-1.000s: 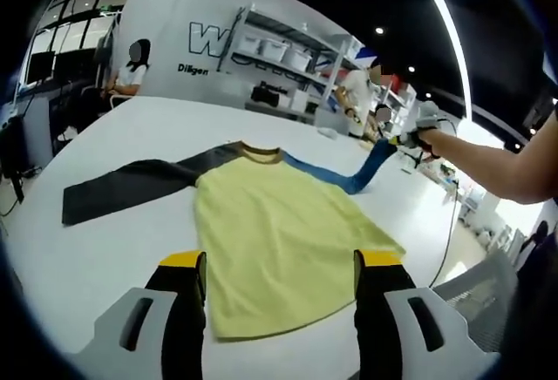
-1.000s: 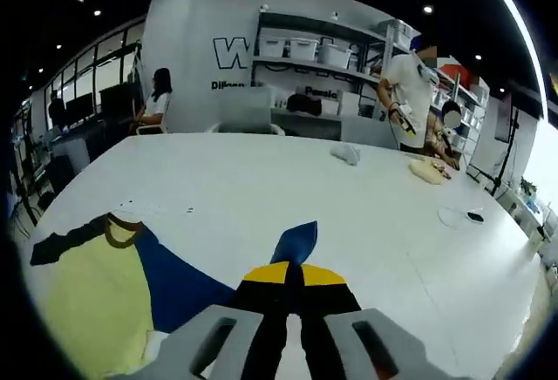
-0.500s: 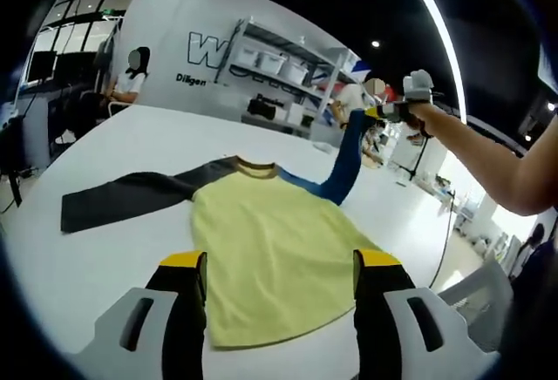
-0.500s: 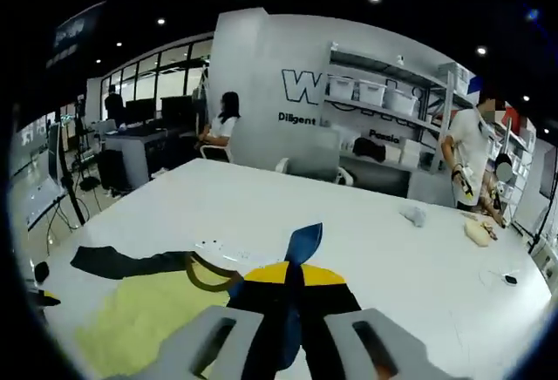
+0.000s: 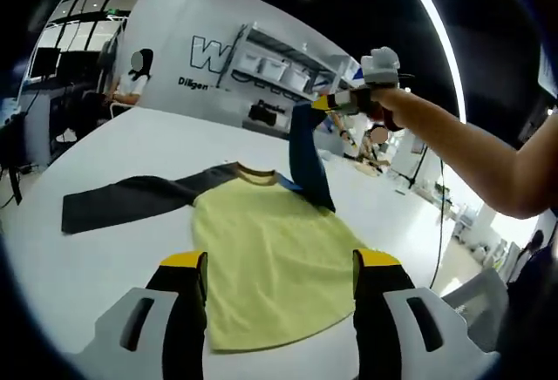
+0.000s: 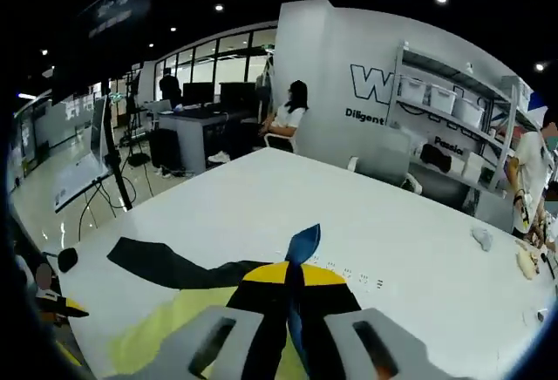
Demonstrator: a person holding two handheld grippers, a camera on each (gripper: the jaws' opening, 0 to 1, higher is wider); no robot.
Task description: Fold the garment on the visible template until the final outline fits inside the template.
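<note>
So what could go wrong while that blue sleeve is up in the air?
The right gripper pinches only the cuff of the blue sleeve, so it might slip out and drop crooked. The left gripper hangs open above the yellow shirt, not holding it, so a pull could drag the shirt sideways. The grey sleeve still lies spread out, unfolded.

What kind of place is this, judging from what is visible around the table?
Probably an open-plan office or lab: a large white table, storage shelves with bins along a lettered wall, and a desk with monitors.
</note>
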